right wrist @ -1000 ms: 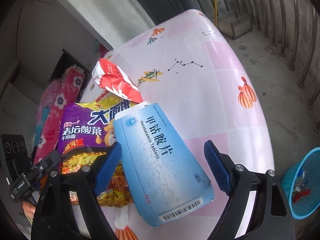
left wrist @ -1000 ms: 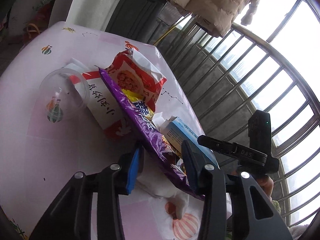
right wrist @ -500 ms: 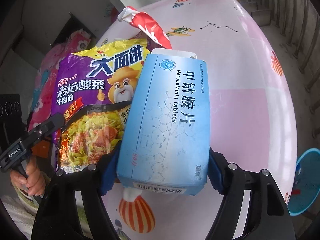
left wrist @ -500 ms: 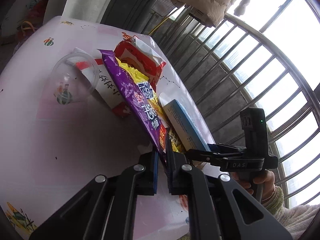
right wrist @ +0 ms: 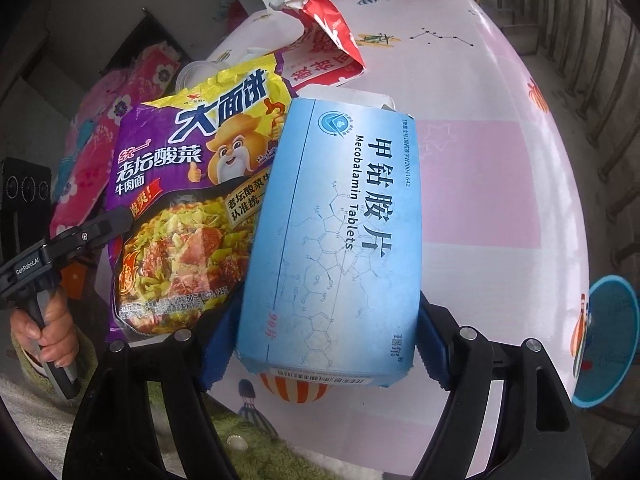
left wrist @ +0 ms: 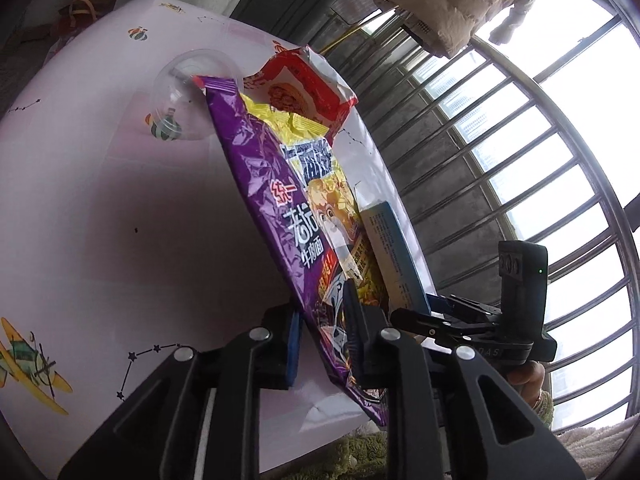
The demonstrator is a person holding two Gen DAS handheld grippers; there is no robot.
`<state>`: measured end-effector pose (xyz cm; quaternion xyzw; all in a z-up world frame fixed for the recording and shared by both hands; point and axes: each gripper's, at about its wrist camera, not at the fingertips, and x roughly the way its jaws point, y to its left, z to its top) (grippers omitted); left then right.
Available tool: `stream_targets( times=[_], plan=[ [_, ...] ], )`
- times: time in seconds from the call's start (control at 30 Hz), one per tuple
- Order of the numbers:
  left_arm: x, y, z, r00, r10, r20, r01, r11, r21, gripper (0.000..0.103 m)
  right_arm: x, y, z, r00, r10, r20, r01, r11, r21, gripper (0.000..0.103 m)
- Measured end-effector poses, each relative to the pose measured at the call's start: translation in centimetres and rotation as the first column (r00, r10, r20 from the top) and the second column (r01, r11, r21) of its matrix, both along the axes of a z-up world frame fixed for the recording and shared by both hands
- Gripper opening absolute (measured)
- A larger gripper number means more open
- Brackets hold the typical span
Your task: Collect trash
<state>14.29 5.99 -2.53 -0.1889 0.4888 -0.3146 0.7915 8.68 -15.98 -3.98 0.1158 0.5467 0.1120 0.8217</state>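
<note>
Closest to me, my right gripper (right wrist: 320, 344) stands wide, and its blue pads press both sides of the blue tablet box (right wrist: 340, 240), which it holds above the pink table (right wrist: 500, 180); the jaws read as easing apart slightly. My left gripper (left wrist: 324, 332) is narrow and its jaws are opening. The purple noodle wrapper (left wrist: 280, 208) runs up between them, lying against the right-hand finger, with a gap showing at the blue left pad (left wrist: 294, 344), so I cannot tell whether it is truly pinched. Wrapper and box overlap, the box edge in front. Farther back, a torn red packet (right wrist: 324, 40) rises behind both, and a clear plastic cup (left wrist: 192, 96) lies on the table. At the floor's edge sits a blue bin (right wrist: 608, 336).
</note>
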Motion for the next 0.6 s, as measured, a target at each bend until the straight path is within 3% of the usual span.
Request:
stream_targets(
  times=[0.17, 0.4, 0.6],
  plan=[
    [0.6, -1.0, -0.6, 1.000, 0.020, 0.014, -0.020, 1.000, 0.016, 0.026, 0.3, -1.9, -0.4, 1.000, -0.027, -0.007, 0.027, 0.999, 0.040, 0.074],
    [-0.2, -3.2, -0.3, 0.989, 0.011, 0.146, -0.035, 0.986, 0.163, 0.026, 0.3, -3.1, -0.3, 0.997, -0.072, -0.002, 0.072, 0.994, 0.088, 0.078],
    [-0.6, -4.3, 0.0, 0.975, -0.037, 0.220, -0.020, 0.967, 0.254, 0.017, 0.5, -4.1, -0.2, 0.994, -0.104, -0.015, 0.105, 0.983, 0.153, 0.082]
  ],
)
